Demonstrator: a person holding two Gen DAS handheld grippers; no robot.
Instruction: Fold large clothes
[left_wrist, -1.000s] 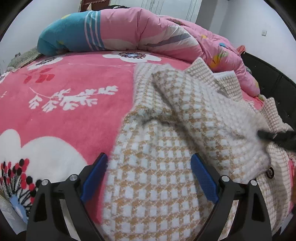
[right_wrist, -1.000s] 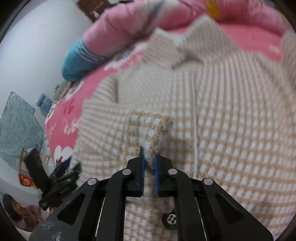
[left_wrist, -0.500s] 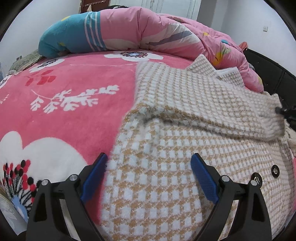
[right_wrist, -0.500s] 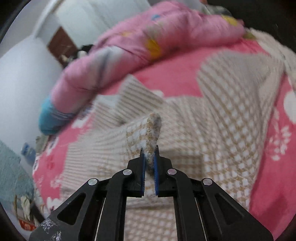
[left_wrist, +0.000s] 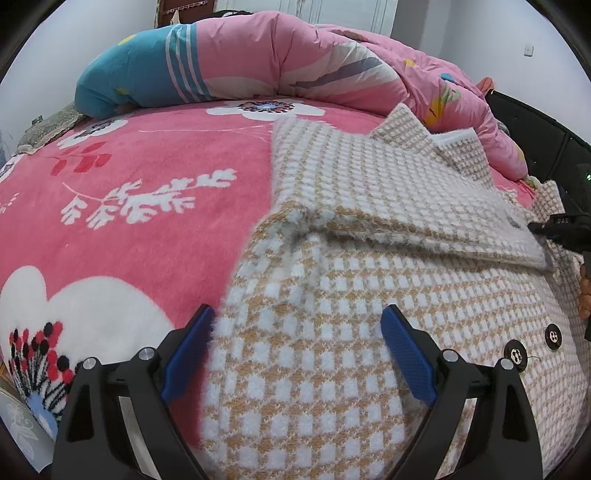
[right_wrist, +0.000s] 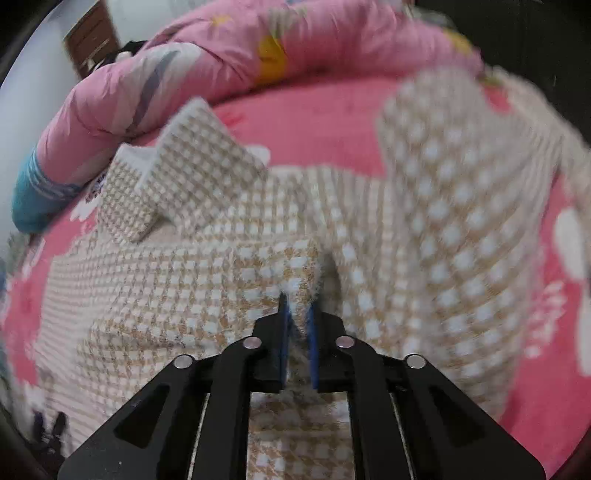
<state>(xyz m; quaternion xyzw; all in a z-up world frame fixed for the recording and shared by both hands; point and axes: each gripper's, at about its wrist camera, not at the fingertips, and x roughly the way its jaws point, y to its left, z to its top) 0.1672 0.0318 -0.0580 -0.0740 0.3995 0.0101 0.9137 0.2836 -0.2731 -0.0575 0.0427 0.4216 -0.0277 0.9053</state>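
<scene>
A large tan-and-white checked knit coat (left_wrist: 332, 280) lies on the pink bed. Its left sleeve (left_wrist: 406, 199) is folded across the body toward the right. My left gripper (left_wrist: 297, 339) is open, hovering low over the coat's lower left part, holding nothing. My right gripper (right_wrist: 297, 314) is shut on the sleeve's cuff (right_wrist: 284, 266), low over the coat's middle; it shows at the right edge of the left wrist view (left_wrist: 554, 229). The coat's collar (right_wrist: 199, 162) and right sleeve (right_wrist: 461, 177) lie spread out. Black buttons (left_wrist: 515, 355) show at the right.
A pink floral blanket (left_wrist: 140, 206) covers the bed. A rolled pink and blue quilt (left_wrist: 258, 62) lies along the far side. A dark bed frame (left_wrist: 543, 144) stands at the right. White walls stand behind.
My right gripper has carried the cuff rightward and down, so the sleeve went from lifted and bunched to stretched flat across the coat. My left gripper has stayed open in place.
</scene>
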